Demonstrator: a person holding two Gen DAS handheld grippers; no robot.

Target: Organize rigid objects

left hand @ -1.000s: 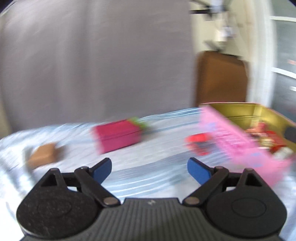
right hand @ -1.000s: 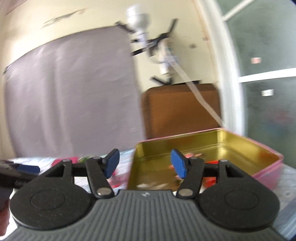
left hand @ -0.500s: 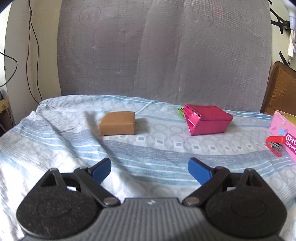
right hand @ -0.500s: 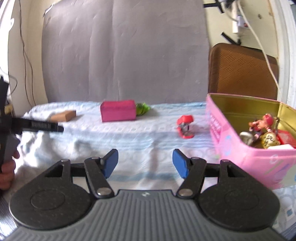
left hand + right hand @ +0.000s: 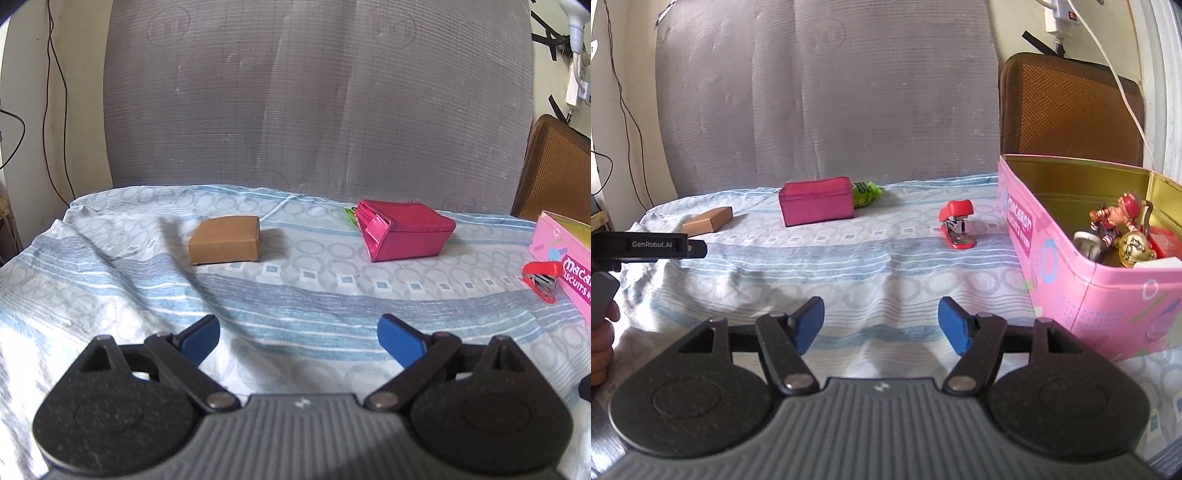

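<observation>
Right wrist view now shows the whole cloth-covered bed (image 5: 871,266) sharply, where a second ago it was a blur of wall and tin; both hands have swung down and come to rest facing the scattered items, so I judge the picking has not begun; the right gripper (image 5: 881,326) stands fairly wide with nothing between its blue pads, and its jaws have just been opening a little; the left gripper (image 5: 299,341) is also wide and empty, seen in its own view.

Along the far edge of the bed lie the brown cardboard box (image 5: 224,244) toward the left and the magenta pouch (image 5: 404,234) near the middle, well apart; the red stapler (image 5: 956,225) sits just beside the pink tin (image 5: 1108,295), which stands at the right edge and already holds a figurine (image 5: 1115,218) and other trinkets; the loose things probably belong in that tin.

A green item (image 5: 865,192) is mostly hidden behind the pouch, so what it is stays unclear; the tin is cut off by the right edge in both views, and its lower contents cannot be made out; at the left edge only part of a hand (image 5: 600,339) shows, gripping the left tool's handle.
</observation>
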